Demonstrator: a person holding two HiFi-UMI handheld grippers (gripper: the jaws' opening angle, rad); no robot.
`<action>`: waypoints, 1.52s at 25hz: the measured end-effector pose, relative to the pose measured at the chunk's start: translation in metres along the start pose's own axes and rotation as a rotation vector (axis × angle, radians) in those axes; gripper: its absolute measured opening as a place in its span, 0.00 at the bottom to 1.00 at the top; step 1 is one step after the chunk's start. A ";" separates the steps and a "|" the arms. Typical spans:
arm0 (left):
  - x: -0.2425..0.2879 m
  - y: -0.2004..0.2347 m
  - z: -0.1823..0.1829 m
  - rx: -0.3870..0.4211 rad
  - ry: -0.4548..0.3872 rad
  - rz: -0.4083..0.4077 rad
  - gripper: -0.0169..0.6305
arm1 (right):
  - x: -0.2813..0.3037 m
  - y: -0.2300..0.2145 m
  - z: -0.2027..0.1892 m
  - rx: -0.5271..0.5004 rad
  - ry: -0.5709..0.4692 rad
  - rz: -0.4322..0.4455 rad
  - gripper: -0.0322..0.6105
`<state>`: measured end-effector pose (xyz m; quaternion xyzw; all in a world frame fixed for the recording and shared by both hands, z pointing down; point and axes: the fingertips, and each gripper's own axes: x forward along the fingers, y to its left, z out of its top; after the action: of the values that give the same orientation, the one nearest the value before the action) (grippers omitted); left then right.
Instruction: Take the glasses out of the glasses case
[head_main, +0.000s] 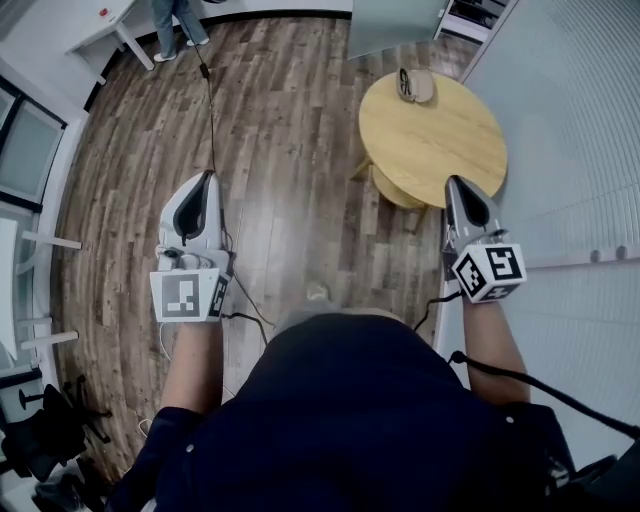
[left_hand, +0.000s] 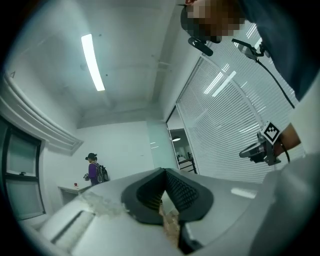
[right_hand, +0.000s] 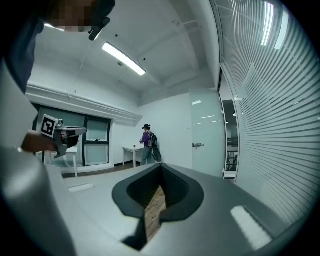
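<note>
1. Closest to the head camera, the wearer's dark navy top (head_main: 340, 420) fills the bottom of the view, and both bare forearms reach forward from it.
2. At the left, the grey-and-black left gripper (head_main: 207, 178) hangs over the brown wood-plank floor (head_main: 290, 150), with its white marker cube (head_main: 188, 295) nearest the wrist. Its own view shows the black ribbed jaws pressed together at the tips with nothing between them (only a sliver of floor shows through the slot lower down).
3. At the right, the grey-and-black right gripper (head_main: 453, 182) is held at about the same level. Its jaws also meet at the tips and carry nothing. In the head view its tip overlaps the near edge of the round light-wood table (head_main: 440, 140).
4. On the far edge of that table lies the small oval greyish-tan glasses case (head_main: 413, 85), well apart from both grippers. A dark shape runs along its left side, but it is too small to tell whether the case is open.
5. A thin black cable (head_main: 210, 110) trails across the floor beyond the left gripper.
6. Farthest off, a standing person (head_main: 175, 25) is beside a white desk (head_main: 105, 25).
</note>
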<state>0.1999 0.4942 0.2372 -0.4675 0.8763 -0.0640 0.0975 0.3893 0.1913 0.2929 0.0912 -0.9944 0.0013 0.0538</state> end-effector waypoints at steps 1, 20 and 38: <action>0.007 0.005 -0.002 0.003 -0.004 -0.010 0.03 | 0.006 0.001 0.000 0.003 -0.004 -0.008 0.06; 0.098 0.073 -0.033 0.004 0.008 -0.009 0.03 | 0.129 -0.021 0.004 0.046 -0.025 -0.010 0.06; 0.305 0.127 -0.024 0.053 0.039 -0.053 0.03 | 0.305 -0.129 0.028 0.103 -0.009 -0.033 0.06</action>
<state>-0.0737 0.3115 0.2013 -0.4866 0.8632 -0.0988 0.0912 0.1120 0.0093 0.2970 0.1101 -0.9916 0.0511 0.0443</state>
